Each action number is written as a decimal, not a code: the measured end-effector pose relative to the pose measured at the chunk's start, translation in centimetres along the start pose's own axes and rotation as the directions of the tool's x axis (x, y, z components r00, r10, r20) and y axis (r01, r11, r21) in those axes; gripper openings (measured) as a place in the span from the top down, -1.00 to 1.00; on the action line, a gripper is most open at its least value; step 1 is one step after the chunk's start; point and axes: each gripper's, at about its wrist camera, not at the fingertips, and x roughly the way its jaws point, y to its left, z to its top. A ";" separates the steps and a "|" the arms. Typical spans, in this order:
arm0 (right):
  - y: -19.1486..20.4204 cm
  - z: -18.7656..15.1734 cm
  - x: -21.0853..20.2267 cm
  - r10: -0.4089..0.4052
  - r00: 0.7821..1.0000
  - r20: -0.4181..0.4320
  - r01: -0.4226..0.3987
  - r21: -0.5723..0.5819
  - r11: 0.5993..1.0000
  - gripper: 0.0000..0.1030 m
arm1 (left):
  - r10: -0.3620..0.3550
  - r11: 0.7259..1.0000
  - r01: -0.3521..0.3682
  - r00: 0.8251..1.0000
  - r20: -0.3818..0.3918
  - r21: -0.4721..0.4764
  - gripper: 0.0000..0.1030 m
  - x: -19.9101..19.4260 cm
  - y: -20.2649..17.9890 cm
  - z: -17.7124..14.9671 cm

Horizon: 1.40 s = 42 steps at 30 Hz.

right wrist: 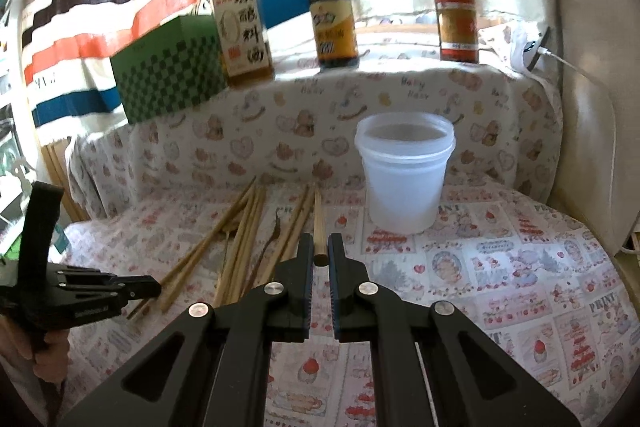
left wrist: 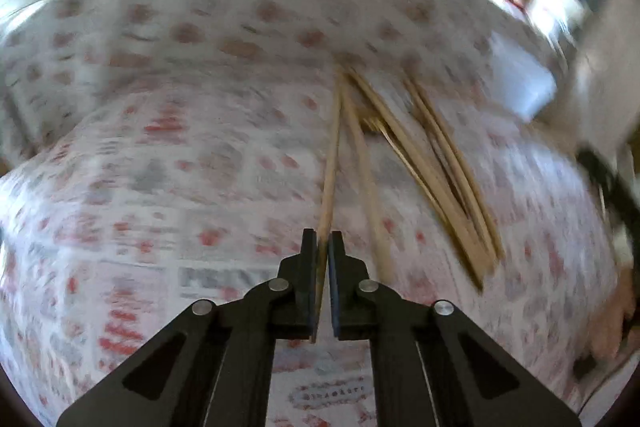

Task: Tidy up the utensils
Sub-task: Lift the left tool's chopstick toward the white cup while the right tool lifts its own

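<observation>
Left gripper [left wrist: 323,247] clamped on 1 chopstick [left wrist: 329,187], its far end among pile; right gripper [right wrist: 320,247] nearly shut, pinching butt end of another chopstick [right wrist: 319,227]. Remaining chopsticks [right wrist: 240,239] lie loose on patterned table cloth [right wrist: 500,267], left of white plastic cup [right wrist: 404,175]. Cup looks empty, so sorting barely begun: 2 sticks gripped, none stowed, rest still to gather
</observation>
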 end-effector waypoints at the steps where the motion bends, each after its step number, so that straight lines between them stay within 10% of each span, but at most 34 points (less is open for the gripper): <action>1: 0.0 0.1 -0.2 0.002 1.000 0.009 -0.002 0.001 1.000 0.84 | -0.005 1.000 0.005 0.999 0.046 -0.008 0.92 -1.1 0.3 0.3; 12: 1.4 0.3 -1.5 0.044 0.998 0.055 -0.040 -0.072 0.997 0.84 | -0.067 0.998 0.067 0.869 0.490 0.017 0.92 -11.2 1.2 0.2; 22: -0.8 1.0 -2.4 0.099 0.991 0.091 -0.103 0.047 0.994 0.84 | -0.051 0.999 0.042 0.828 0.559 0.029 0.92 -12.9 1.3 0.1; 26: -1.0 1.5 -3.3 0.084 0.986 0.147 -0.091 0.044 0.995 0.84 | -0.012 1.000 0.004 0.776 0.631 0.014 0.92 -14.5 1.5 0.0; 42: 1.9 9.6 -7.7 0.091 0.978 0.188 -0.079 -0.068 0.995 0.84 | -0.172 0.985 0.162 0.823 0.541 0.066 0.93 -16.0 -4.0 7.7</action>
